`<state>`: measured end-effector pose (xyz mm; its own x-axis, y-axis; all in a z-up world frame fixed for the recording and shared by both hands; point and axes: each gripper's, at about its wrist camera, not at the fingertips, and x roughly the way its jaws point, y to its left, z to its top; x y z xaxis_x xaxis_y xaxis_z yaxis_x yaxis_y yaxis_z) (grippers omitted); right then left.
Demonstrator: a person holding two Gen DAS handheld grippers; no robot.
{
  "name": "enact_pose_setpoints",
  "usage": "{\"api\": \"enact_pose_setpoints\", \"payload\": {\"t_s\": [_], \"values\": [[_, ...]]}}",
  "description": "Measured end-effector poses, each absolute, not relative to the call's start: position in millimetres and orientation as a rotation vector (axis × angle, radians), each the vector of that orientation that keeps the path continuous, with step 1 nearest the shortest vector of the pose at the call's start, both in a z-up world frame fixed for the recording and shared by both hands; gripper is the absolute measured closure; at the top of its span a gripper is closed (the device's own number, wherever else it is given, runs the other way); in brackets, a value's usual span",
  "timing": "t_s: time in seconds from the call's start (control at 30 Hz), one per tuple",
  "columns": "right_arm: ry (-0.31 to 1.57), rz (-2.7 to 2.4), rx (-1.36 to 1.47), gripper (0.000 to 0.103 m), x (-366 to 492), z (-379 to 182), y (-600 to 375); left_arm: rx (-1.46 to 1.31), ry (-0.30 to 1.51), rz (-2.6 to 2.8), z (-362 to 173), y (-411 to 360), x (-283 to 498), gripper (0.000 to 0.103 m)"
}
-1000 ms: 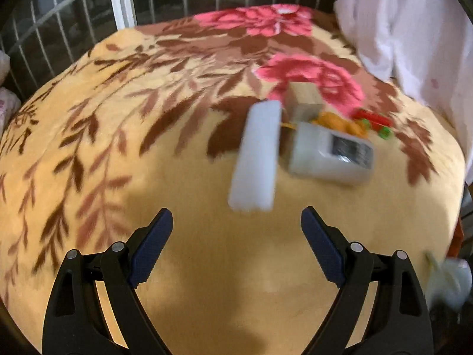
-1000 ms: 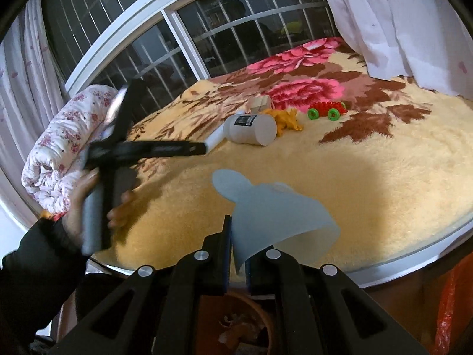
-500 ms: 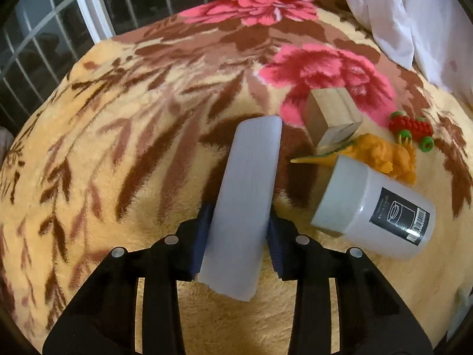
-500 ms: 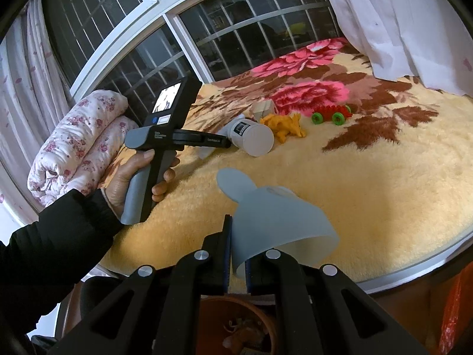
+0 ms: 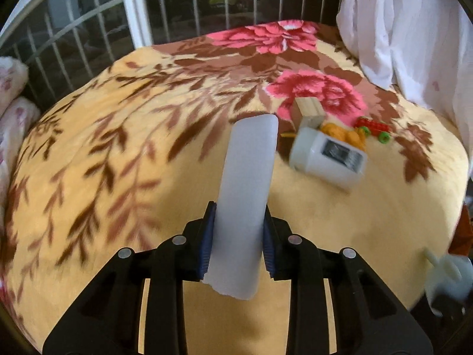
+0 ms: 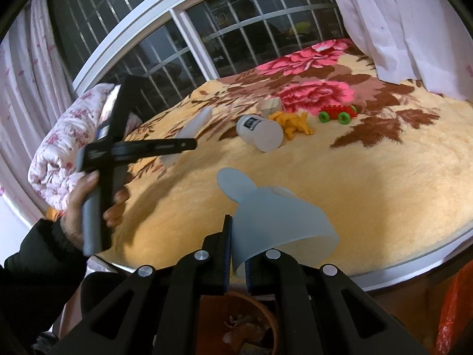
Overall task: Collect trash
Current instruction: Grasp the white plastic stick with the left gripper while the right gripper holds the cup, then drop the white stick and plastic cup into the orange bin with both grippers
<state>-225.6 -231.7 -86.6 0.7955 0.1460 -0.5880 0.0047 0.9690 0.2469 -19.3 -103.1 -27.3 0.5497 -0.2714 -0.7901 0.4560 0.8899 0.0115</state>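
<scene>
Left claw (image 5: 238,244) clamps the white foam strip (image 5: 246,195) between its pads.

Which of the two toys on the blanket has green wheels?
The red toy car farthest right in the cluster has the green wheels; the orange toy dinosaur beside the white plastic jar has legs, not wheels.

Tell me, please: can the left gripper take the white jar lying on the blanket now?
Probably not yet. The left gripper is already shut on a white foam strip, so its jaws are occupied. The white jar lies uncovered on the blanket, with nothing blocking the path.
</scene>
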Motion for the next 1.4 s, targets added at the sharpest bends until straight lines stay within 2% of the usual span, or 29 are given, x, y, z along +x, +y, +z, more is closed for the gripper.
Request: {"api": "enact_pose_setpoints", "payload": {"t_s": [0.47, 0.77, 1.2, 1.4], "values": [[0.724, 0.199, 0.175, 0.096, -260.5, -95.4, -181.1, 0.15, 0.881, -0.383, -25.4, -37.8, -152.1, 0.075], [0.837, 0.267, 0.137, 0.096, -291.7, -124.3, -160.4, 0.196, 0.972, -0.385, -65.5, -5.9, -235.8, 0.075], [1.097, 0.281, 0.066, 0.096, -275.9, -204.1, -143.1, 0.248, 1.209, -0.389, -176.1, 0.5, -240.9, 0.075], [1.232, 0.282, 0.051, 0.096, -256.9, -244.5, -138.1, 0.266, 1.272, -0.403, -195.4, -1.7, -233.1, 0.075]]}}
